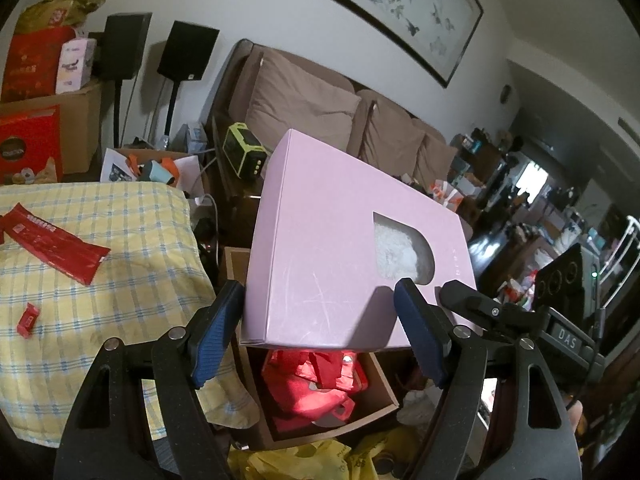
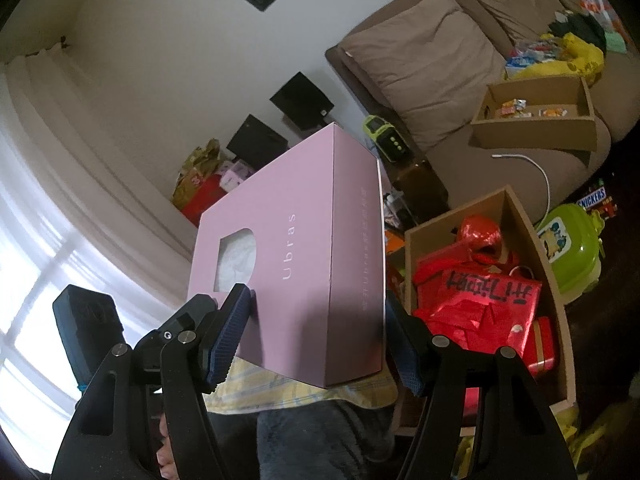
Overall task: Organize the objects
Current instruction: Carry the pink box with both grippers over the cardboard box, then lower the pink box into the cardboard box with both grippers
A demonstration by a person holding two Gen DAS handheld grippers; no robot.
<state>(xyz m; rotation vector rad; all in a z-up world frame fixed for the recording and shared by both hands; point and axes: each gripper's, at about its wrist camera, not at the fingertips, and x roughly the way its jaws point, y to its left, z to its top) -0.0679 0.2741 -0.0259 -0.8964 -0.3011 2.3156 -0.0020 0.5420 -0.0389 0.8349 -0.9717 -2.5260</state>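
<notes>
Both claws clasp one pink Ubras box (image 1: 320, 240) in the air: the left claw (image 1: 320, 320) grips its near end, the right claw (image 2: 316, 336) pinches its sides. Below it sits an open cardboard box (image 2: 516, 216) of red packaging (image 2: 480, 300), beside a yellow checked cloth (image 1: 100, 248).

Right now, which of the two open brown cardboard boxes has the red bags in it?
The nearer cardboard box on the floor, just beside the held pink box, holds the red bags. The other box, up on the sofa, has only small snack packets.
</notes>
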